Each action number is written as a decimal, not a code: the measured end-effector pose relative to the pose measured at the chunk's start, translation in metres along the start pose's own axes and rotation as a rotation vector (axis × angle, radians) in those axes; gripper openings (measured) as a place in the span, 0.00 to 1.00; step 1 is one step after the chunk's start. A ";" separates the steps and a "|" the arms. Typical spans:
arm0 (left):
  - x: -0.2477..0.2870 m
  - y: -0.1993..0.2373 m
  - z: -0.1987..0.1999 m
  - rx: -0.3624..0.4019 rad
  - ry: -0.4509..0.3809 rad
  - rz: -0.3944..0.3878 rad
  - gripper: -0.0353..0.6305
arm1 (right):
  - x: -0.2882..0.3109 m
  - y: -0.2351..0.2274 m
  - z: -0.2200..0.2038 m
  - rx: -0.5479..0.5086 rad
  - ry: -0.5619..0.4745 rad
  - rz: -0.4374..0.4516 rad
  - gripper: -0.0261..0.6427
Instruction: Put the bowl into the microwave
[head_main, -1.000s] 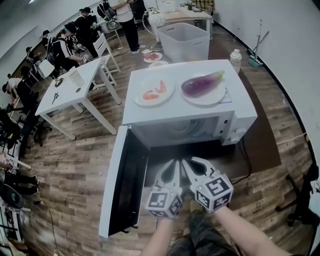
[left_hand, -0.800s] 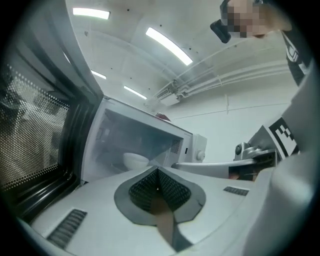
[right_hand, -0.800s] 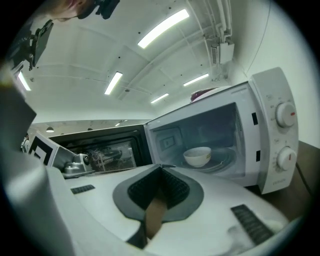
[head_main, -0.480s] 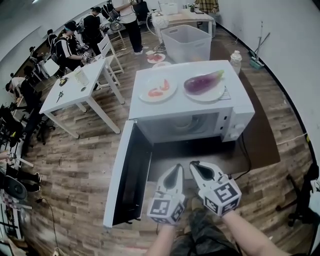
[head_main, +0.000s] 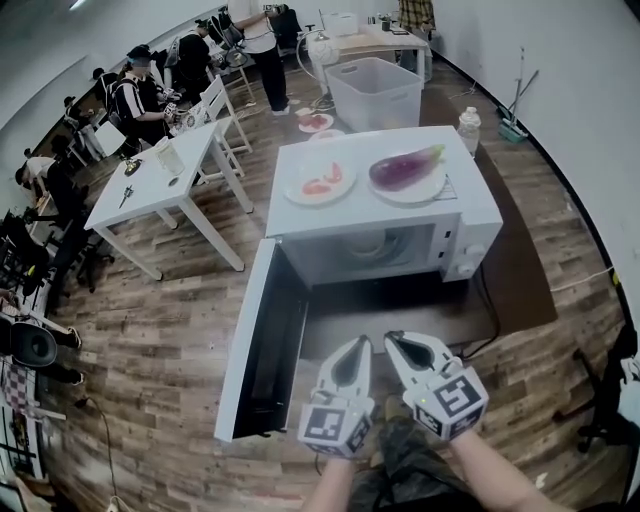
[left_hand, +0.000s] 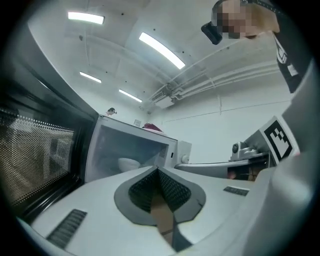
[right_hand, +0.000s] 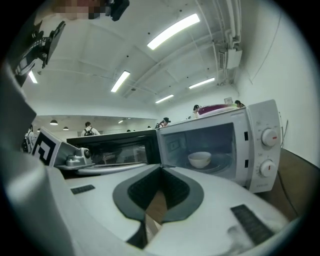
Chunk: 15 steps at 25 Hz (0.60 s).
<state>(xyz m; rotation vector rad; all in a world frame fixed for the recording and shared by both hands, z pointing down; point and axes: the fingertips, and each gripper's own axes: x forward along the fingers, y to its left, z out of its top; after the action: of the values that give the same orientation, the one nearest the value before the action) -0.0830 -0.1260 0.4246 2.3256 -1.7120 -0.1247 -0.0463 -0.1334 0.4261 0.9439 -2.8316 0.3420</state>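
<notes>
Nearest, at 6 o'clock of the head view, the left claw (head_main: 358, 345) and the right claw (head_main: 393, 340) are side by side. Both are clenched, with nothing between their dark ribbed pads. At 10 o'clock from them stands the open door (head_main: 262, 350), a flat white panel with a dark meshed window. At 12 o'clock is the microwave (head_main: 465, 258), a white boxy case with two round knobs. Inside its cavity the bowl (right_hand: 199, 159), small, round, white and glossy like ceramic, sits upright on the glass turntable (right_hand: 222, 167). I judge the main step done; perhaps only closing the door is left. Farther, on the microwave's top, a smooth purple eggplant (head_main: 405, 167) lies on a white plate.
</notes>
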 end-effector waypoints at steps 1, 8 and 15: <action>-0.002 -0.001 0.000 -0.007 0.002 -0.003 0.04 | -0.003 0.001 0.000 0.010 0.003 0.002 0.04; -0.017 -0.007 0.012 -0.036 -0.033 -0.022 0.04 | -0.021 0.005 0.003 0.049 0.001 -0.010 0.04; -0.031 -0.021 0.023 -0.033 -0.045 -0.043 0.04 | -0.035 0.020 0.015 0.051 -0.016 0.003 0.04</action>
<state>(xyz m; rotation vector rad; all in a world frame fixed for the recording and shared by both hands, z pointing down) -0.0775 -0.0944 0.3946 2.3540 -1.6683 -0.2134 -0.0314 -0.1016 0.4011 0.9563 -2.8514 0.4101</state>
